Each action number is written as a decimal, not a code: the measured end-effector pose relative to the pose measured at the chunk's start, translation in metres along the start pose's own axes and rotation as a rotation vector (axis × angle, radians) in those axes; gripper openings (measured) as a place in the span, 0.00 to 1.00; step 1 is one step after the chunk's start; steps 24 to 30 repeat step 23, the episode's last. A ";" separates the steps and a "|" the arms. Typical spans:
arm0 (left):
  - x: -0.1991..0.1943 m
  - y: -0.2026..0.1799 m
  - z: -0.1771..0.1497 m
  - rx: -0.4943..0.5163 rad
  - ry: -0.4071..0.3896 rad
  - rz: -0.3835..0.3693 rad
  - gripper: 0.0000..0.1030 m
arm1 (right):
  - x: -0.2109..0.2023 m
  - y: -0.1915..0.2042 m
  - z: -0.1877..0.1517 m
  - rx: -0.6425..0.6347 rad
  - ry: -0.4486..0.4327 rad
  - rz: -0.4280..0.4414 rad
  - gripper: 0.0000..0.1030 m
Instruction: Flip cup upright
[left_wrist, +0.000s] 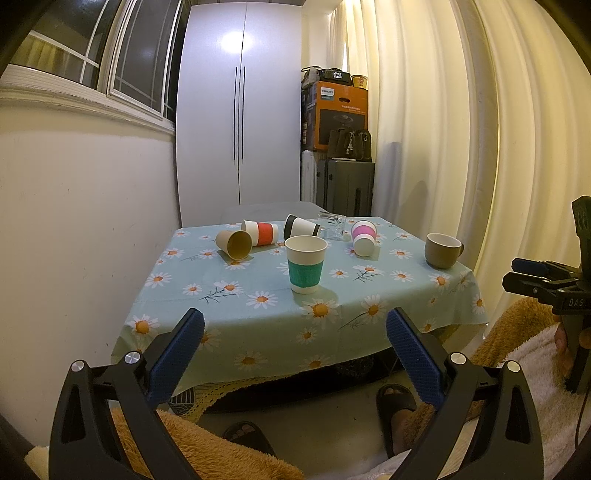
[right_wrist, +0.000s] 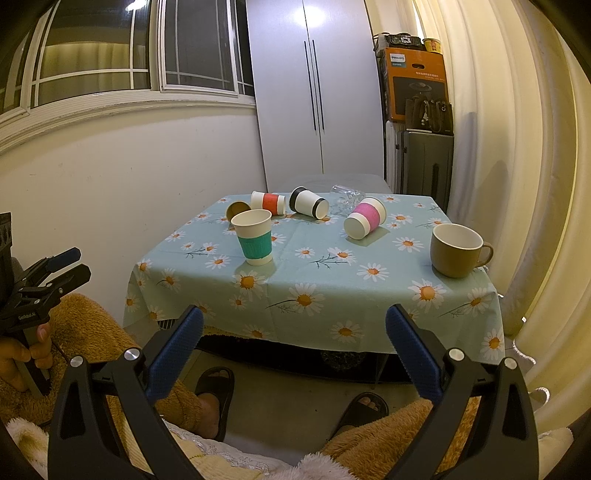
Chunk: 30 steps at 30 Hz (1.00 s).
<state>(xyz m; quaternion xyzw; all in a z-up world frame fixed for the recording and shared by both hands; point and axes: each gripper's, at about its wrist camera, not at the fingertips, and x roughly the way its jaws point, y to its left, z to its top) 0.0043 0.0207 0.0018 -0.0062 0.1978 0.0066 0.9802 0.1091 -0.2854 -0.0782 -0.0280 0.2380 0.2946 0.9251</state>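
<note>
On the daisy tablecloth (left_wrist: 258, 306) a green-banded paper cup (left_wrist: 305, 264) (right_wrist: 254, 236) and a brown mug (left_wrist: 442, 250) (right_wrist: 458, 250) stand upright. Lying on their sides are a plain brown cup (left_wrist: 233, 243) (right_wrist: 235, 209), a red-banded cup (left_wrist: 260, 232) (right_wrist: 268, 202), a black-banded cup (left_wrist: 300, 227) (right_wrist: 308, 202), a pink-banded cup (left_wrist: 363, 237) (right_wrist: 365, 218) and a clear glass (left_wrist: 331, 224) (right_wrist: 345, 198). My left gripper (left_wrist: 295, 332) is open and empty, short of the table's near edge. My right gripper (right_wrist: 294, 328) is open and empty, likewise short of the edge.
A white wall and window run along the left, a white wardrobe (left_wrist: 240, 110) stands behind the table, and boxes and a suitcase (left_wrist: 345, 186) sit at the back right. Curtains (left_wrist: 498, 147) hang on the right. The person's slippered feet (right_wrist: 218, 395) are under the grippers.
</note>
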 end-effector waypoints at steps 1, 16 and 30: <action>0.000 0.000 0.000 0.001 0.001 -0.001 0.93 | 0.000 0.000 0.000 0.000 0.000 0.001 0.95; 0.003 -0.001 -0.001 0.002 0.008 0.000 0.93 | 0.000 0.000 0.000 0.001 0.000 0.000 0.95; 0.003 0.000 -0.002 0.001 0.001 -0.009 0.93 | -0.001 -0.001 -0.001 0.001 0.000 -0.001 0.95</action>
